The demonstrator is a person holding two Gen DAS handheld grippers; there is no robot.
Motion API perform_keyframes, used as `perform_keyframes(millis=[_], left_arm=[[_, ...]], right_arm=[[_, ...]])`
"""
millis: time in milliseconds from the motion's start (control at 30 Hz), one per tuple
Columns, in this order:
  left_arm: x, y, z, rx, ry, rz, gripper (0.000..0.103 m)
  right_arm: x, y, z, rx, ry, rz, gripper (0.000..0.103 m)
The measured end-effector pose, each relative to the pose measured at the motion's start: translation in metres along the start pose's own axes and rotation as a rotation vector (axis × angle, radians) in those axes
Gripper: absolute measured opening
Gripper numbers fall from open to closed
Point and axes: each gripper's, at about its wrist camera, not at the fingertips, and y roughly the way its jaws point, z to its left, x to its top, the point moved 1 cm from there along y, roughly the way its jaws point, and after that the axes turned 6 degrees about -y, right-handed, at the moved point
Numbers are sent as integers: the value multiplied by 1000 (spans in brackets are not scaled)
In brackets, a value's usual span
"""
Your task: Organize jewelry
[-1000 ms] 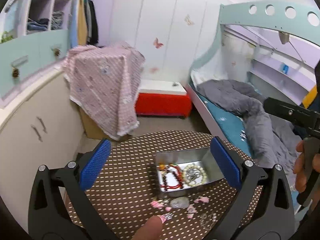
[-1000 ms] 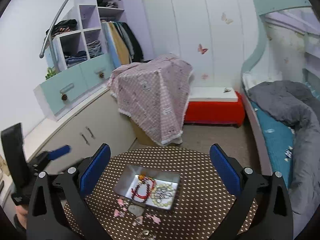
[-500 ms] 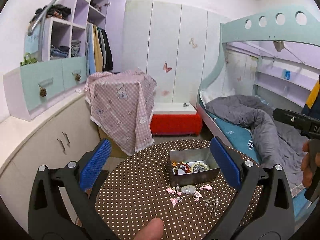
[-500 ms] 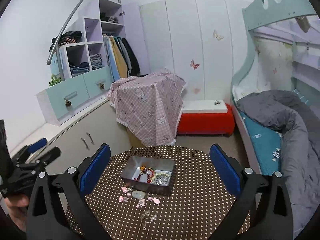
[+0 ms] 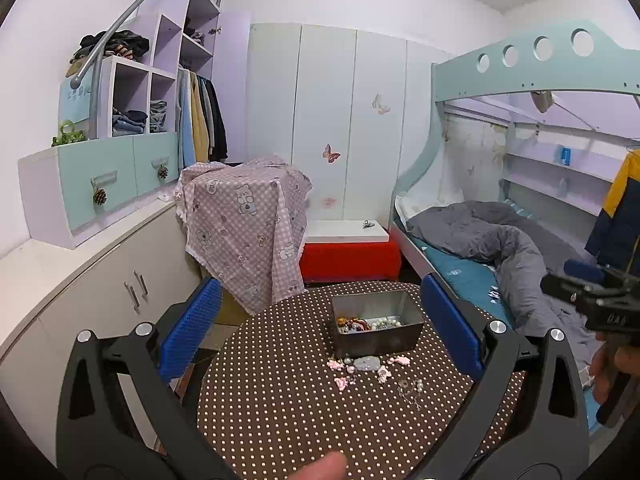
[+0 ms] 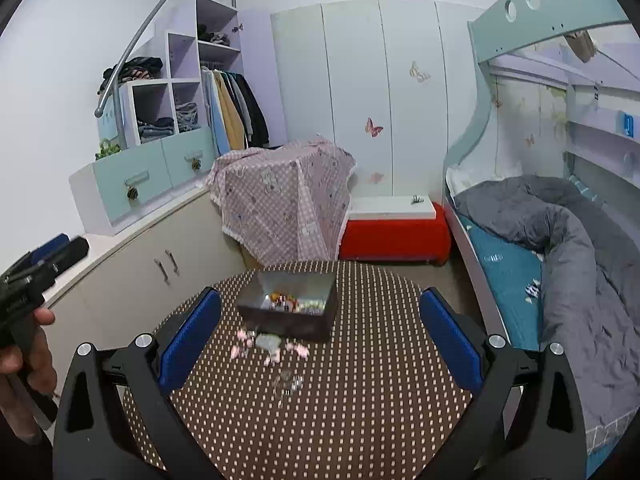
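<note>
Plainly, both tools hover above the round table draped in a brown cloth with white polka dots (image 5: 280, 400), well clear of anything to pick up. The left gripper (image 5: 320, 332) has its blue-padded jaws spread wide and empty, and the right gripper (image 6: 320, 332) shows the same. A rectangular grey metal tin (image 5: 378, 338) sits toward the far side of the table, already holding beaded bracelets, red and pearly among them. Just in front of the tin lie small pink hair clips and a pale grey oval piece (image 5: 366, 364), and nearer the camera a thin silvery chain or earring tangle (image 5: 410, 388). These loose pieces look tiny and flat, so the likely trouble is wide pads closing on cloth rather than jewelry, dragging the tablecloth and scattering the clips. The silvery tangle could slip out of a partial pinch, and a careless approach might nudge the tin.
</note>
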Motion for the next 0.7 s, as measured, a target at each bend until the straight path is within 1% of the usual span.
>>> perform_keyframes(millis=[167,400,500,567,633,700], left_arm=[[-13,-8,8,-11,-21,0,97],[-30,-11,15,-8,-30,14,97],[-39,-4,18,-14,-33,34,97],[-48,5,16,-3,-17,60,97],[-58,14,14,5,1,89,97],[-70,30,11,13,27,134,97]], right_arm=[[-15,0,1,-1,14,16,96],[-25,4,7,1,8,33,96],[-29,8,9,0,-1,48,96],[-34,13,10,3,-7,61,96],[-40,18,10,6,-13,80,96],[-46,26,12,7,-21,102,96]])
